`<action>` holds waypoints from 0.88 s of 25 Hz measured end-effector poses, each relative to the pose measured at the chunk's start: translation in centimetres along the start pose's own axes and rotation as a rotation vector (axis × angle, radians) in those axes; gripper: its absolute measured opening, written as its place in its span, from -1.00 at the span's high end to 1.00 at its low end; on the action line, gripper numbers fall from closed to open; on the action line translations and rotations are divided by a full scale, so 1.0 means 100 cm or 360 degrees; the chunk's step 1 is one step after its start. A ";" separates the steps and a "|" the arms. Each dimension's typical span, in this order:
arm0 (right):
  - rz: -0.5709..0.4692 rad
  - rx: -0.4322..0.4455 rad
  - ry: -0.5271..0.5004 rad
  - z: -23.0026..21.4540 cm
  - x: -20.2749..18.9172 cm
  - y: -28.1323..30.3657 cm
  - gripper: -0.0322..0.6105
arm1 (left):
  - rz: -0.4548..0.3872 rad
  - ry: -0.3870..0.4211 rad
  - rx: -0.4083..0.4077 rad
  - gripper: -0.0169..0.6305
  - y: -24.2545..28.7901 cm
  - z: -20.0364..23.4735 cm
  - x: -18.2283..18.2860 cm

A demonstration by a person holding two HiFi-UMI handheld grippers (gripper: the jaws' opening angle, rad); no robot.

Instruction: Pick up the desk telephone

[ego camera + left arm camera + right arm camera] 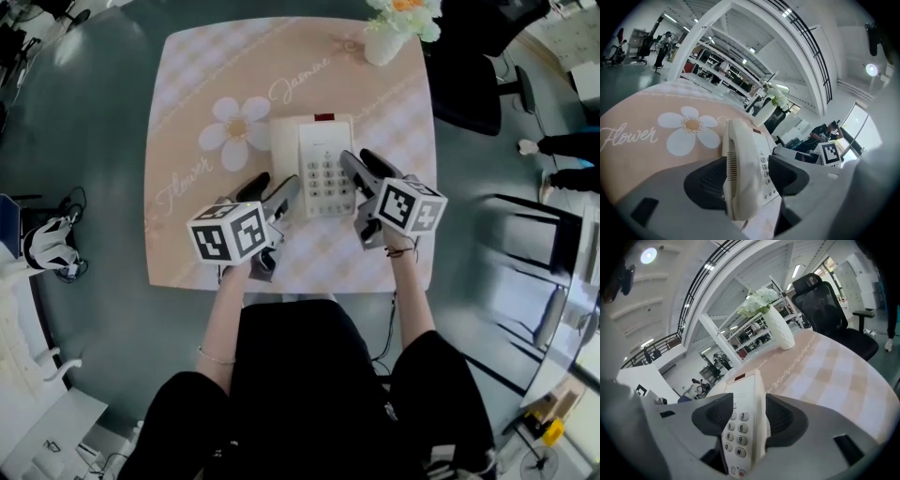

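Operator: Grasp is the step in hand, I judge. Nearest me, the left claw (747,176) stands apart around the handset (738,173) on the left side of the desk telephone (323,169). One pad lies against the handset. The other shows a gap, with keys visible in it.

Checker: And the other side?

Operator: The right claw (749,418) is closed down on the telephone's right edge, beside the keypad (737,430), and both pads look to touch. The telephone lies flat near the middle of the bench (187,122), not yet lifted as far as I can tell.

Checker: So what does the next move call for?

Operator: Probably closing the left claw, then raising both together and level. The handset only rests in its cradle, so it could slip off if one side leads.

Checker: Room?

Operator: The near bench edge is just behind the claws, so I would go straight up, not back. Left of the telephone the cloth is bare. Farther off, a white vase (384,42) of flowers stands at the far right corner, well apart from the telephone. A black chair (469,84) stands beyond that edge.
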State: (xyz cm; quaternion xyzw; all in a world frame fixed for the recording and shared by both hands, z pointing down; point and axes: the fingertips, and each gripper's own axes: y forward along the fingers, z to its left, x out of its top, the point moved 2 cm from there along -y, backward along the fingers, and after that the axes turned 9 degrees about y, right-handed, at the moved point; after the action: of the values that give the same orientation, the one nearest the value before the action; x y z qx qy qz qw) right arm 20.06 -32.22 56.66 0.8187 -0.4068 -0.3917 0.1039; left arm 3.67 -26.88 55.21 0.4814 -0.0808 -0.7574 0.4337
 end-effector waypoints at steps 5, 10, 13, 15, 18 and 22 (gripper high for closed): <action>0.0076 0.0039 0.0092 -0.004 -0.003 0.012 0.19 | 0.0093 -0.0034 0.0011 -0.04 0.014 0.007 -0.007; 0.0159 0.0060 0.0138 -0.005 -0.006 0.022 0.15 | 0.0157 -0.0109 -0.0031 -0.10 0.026 0.009 -0.010; 0.0210 0.0060 0.0142 -0.006 -0.009 0.027 0.14 | 0.0188 -0.0118 -0.0055 -0.10 0.032 0.007 -0.009; 0.0236 0.0059 0.0153 -0.007 -0.010 0.029 0.14 | 0.0222 -0.0119 -0.0063 -0.10 0.035 0.007 -0.011; 0.0272 0.0077 0.0190 -0.008 -0.012 0.032 0.13 | 0.0263 -0.0133 -0.0073 -0.10 0.040 0.009 -0.013; 0.0319 0.0120 0.0245 -0.009 -0.012 0.034 0.14 | 0.0323 -0.0167 -0.0093 -0.10 0.045 0.010 -0.016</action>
State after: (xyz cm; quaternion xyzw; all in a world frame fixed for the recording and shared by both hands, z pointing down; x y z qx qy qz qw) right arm 18.26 -33.61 59.57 0.8049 -0.4918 -0.2999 0.1426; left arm 5.70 -28.71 59.25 0.4176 -0.1296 -0.7358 0.5171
